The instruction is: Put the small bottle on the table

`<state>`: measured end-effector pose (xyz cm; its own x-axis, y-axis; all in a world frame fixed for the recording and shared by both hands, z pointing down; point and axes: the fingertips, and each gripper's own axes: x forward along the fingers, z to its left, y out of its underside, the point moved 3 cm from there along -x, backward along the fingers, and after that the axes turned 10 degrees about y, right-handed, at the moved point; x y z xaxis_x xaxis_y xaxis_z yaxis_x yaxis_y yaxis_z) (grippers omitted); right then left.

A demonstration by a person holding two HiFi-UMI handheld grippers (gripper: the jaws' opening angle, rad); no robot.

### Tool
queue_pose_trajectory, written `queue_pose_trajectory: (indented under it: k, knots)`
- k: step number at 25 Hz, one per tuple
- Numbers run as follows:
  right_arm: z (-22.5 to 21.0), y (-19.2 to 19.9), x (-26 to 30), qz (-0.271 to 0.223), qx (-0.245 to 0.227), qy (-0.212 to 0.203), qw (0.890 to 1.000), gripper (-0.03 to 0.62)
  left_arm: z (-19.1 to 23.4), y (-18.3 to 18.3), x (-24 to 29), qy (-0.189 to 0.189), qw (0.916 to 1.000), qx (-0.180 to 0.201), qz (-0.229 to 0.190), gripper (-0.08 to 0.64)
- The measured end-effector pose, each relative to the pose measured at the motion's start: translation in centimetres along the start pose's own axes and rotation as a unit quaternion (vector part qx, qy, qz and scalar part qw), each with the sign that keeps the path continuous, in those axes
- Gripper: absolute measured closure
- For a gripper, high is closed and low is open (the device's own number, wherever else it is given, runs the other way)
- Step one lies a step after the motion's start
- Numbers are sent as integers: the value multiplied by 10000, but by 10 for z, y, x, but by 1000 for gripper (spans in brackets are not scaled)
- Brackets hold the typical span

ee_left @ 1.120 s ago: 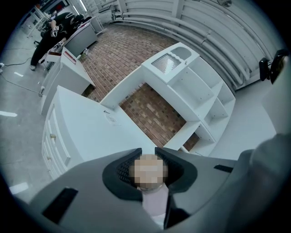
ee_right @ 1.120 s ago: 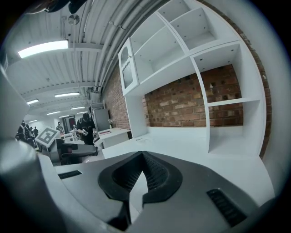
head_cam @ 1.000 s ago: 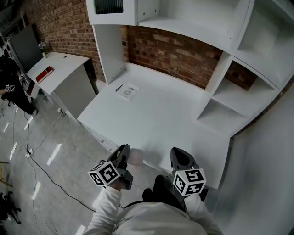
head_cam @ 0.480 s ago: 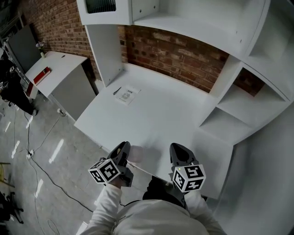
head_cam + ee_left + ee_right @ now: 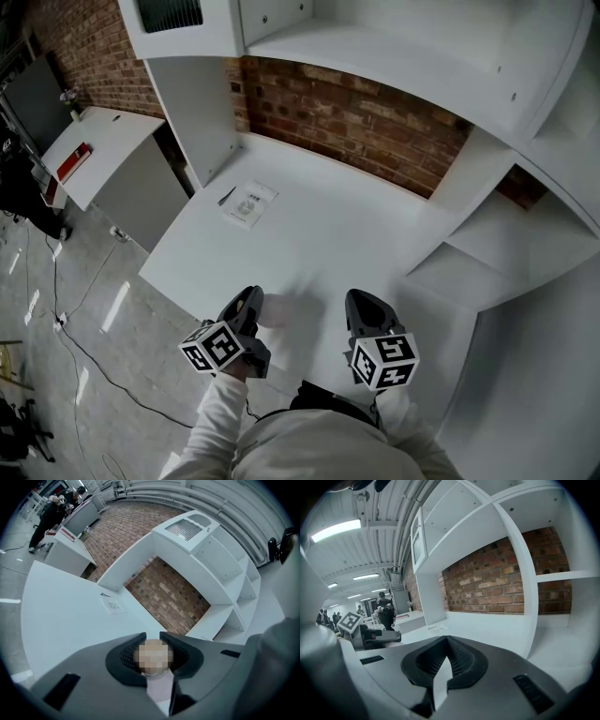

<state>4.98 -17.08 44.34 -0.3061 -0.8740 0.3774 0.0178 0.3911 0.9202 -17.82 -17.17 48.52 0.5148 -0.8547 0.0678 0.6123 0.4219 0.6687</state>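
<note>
At seven o'clock over the table, clamping the bottle in the left gripper, close to the near edge. Holding the right gripper pinched closed on nothing at five o'clock. Risking a fall to the floor by releasing this near the edge, or a topple by letting go tilted.

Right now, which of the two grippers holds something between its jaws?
The left gripper: its jaws are closed on the small bottle. The right gripper has its jaws together with nothing between them.
</note>
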Motion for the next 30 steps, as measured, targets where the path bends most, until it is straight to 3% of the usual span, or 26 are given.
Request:
queue_pose_trajectory:
  k: [17,26,30]
  knots:
    - [-45,-4,49,196,168,100,9996,565,35,-5,94,-364,9977,376,441,459]
    - [-62,-2,59,271,273,231,9990,565,43,-2,144,-356,9936,715,796,459]
    - [-65,-1,60,285,292,269,9988,565,45,-1,163,-383,9883,1094,987,459]
